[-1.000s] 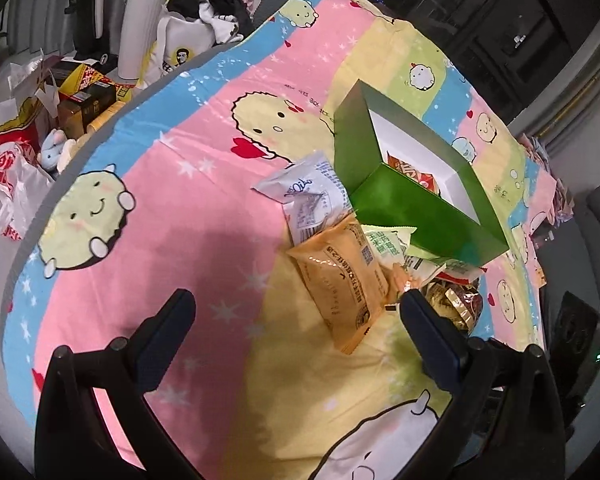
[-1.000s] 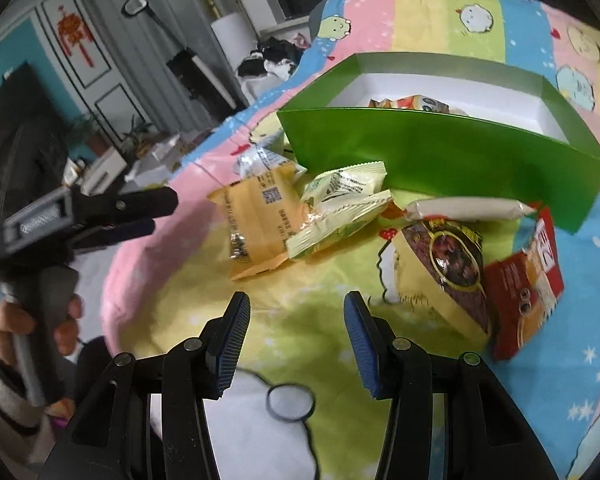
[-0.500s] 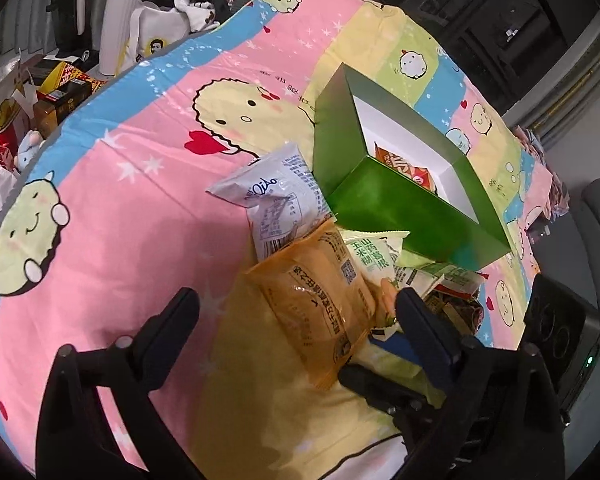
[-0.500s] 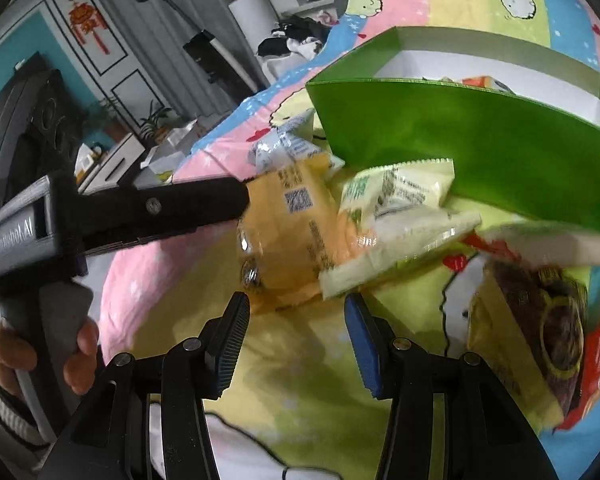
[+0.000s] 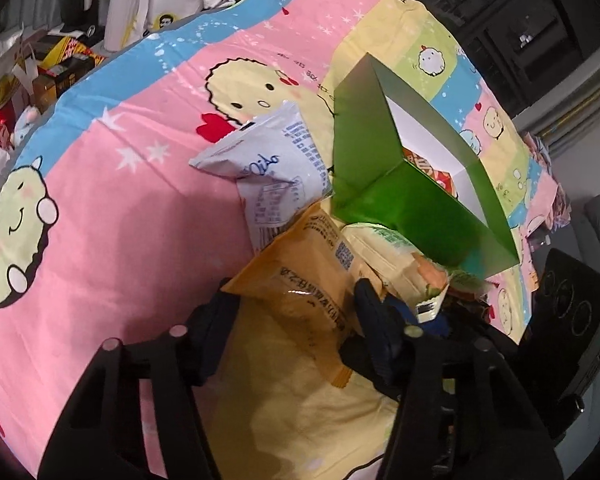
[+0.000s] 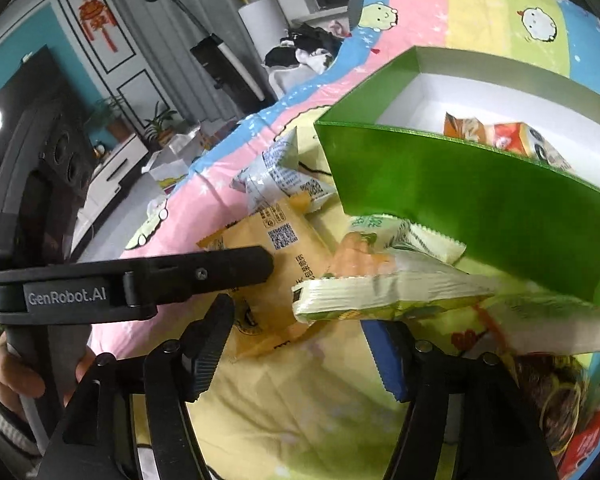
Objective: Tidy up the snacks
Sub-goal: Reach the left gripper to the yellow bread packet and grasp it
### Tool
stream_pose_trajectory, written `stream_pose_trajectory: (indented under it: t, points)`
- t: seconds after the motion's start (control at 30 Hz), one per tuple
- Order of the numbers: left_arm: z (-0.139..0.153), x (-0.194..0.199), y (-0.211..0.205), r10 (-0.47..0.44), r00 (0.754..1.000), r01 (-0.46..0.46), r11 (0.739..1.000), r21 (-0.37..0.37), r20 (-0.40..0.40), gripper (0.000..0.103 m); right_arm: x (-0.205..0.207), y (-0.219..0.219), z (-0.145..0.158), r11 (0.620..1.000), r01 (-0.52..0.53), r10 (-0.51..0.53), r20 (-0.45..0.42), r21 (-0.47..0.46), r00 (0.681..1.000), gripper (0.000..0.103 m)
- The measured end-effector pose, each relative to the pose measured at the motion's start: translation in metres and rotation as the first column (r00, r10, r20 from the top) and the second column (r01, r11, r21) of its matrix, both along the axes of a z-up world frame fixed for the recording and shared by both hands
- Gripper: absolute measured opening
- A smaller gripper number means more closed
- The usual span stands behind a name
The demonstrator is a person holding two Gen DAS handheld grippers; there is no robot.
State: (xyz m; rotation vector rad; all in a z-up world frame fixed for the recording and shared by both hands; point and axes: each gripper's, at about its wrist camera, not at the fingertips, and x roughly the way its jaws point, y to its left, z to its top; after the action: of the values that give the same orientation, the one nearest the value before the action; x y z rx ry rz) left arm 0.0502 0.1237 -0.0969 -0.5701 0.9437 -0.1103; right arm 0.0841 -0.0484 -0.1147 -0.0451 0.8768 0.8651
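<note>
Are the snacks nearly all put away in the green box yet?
Not yet. One orange packet lies inside the green box. The left gripper is closing around the yellow-orange packet, and the right gripper is opening just below a pale green packet. Still outside on the cloth: the white packet, another pale green packet, and a dark brown packet.

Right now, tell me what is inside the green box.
Inside the green box lies an orange-red snack packet on the white floor. The near wall hides the rest of the floor.
</note>
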Motion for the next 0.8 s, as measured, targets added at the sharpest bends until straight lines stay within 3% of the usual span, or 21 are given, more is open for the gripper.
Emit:
stream_pose_trajectory:
  t: [0.13, 0.2, 0.3, 0.47, 0.53, 0.7, 0.8]
  points:
    - [-0.003, 0.005, 0.005, -0.010, 1.000, 0.010, 0.999, -0.038, -0.002, 0.051, 0.004, 0.010, -0.007, 1.000, -0.009, 0.010, -0.043, 0.009, 0.999, 0.073]
    - [-0.005, 0.006, 0.006, -0.008, 1.000, 0.008, 0.999, -0.051, -0.003, 0.047, 0.001, 0.015, -0.008, 1.000, -0.001, 0.001, -0.023, 0.011, 1.000, 0.073]
    - [-0.004, 0.006, 0.007, 0.001, 1.000, -0.001, 0.998, -0.057, 0.004, 0.041, 0.001, 0.013, -0.009, 1.000, 0.008, -0.007, -0.038, 0.029, 0.999, 0.053]
    - [-0.003, 0.005, 0.002, -0.016, 1.000, 0.016, 0.999, -0.038, 0.013, 0.038, 0.002, 0.012, -0.010, 0.999, 0.024, -0.022, -0.064, 0.037, 0.998, 0.036]
    - [-0.001, 0.004, 0.001, -0.022, 0.999, 0.023, 0.999, -0.038, 0.023, 0.038, -0.002, 0.015, -0.009, 0.999, 0.002, 0.000, -0.054, 0.033, 0.999, 0.022]
    - [0.000, -0.001, 0.007, -0.018, 0.999, 0.020, 0.997, -0.068, 0.036, 0.036, -0.011, 0.018, -0.007, 0.999, -0.019, 0.020, -0.027, 0.032, 0.999, 0.013]
    - [0.004, -0.006, 0.007, -0.027, 0.998, 0.031, 0.996, -0.082, 0.052, 0.029, -0.018, 0.017, -0.003, 0.999, -0.022, 0.023, -0.010, 0.043, 1.000, 0.008]
